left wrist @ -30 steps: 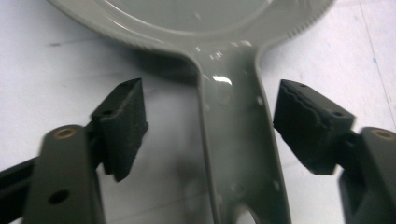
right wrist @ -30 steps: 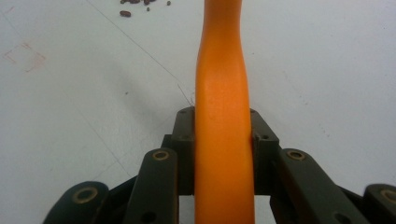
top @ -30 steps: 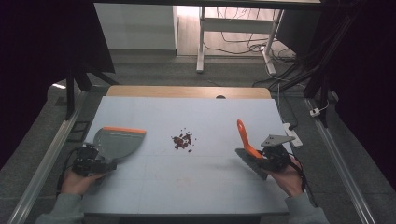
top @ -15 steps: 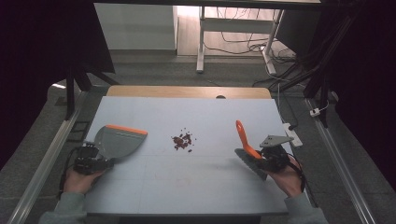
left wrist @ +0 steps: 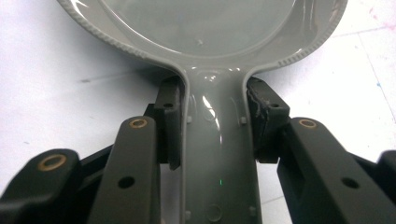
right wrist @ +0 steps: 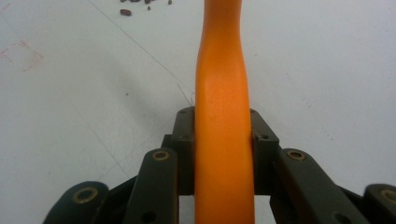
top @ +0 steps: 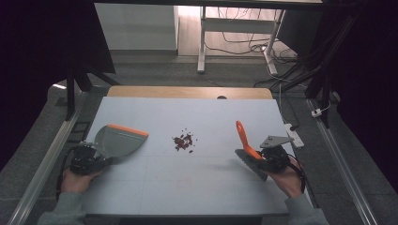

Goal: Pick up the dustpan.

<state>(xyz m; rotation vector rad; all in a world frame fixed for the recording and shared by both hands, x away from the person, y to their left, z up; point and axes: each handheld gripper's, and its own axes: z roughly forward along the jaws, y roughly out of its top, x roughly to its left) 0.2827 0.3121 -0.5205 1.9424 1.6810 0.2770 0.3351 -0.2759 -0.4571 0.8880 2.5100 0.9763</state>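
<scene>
Pale table (top: 141, 197), dark cabled floor (top: 244, 47)

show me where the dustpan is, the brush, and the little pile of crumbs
dustpan (top: 119, 140), high view, on the middle of its grey pan
brush (top: 242, 137), high view, on its orange handle
pile of crumbs (top: 184, 142), high view, on the middle of the dark bits

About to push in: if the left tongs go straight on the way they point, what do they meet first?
Probably the brown crumbs. The left tongs, shut on the dustpan handle, point the orange-lipped pan across bare table roughly toward that pile; depth is hard to judge.
</scene>
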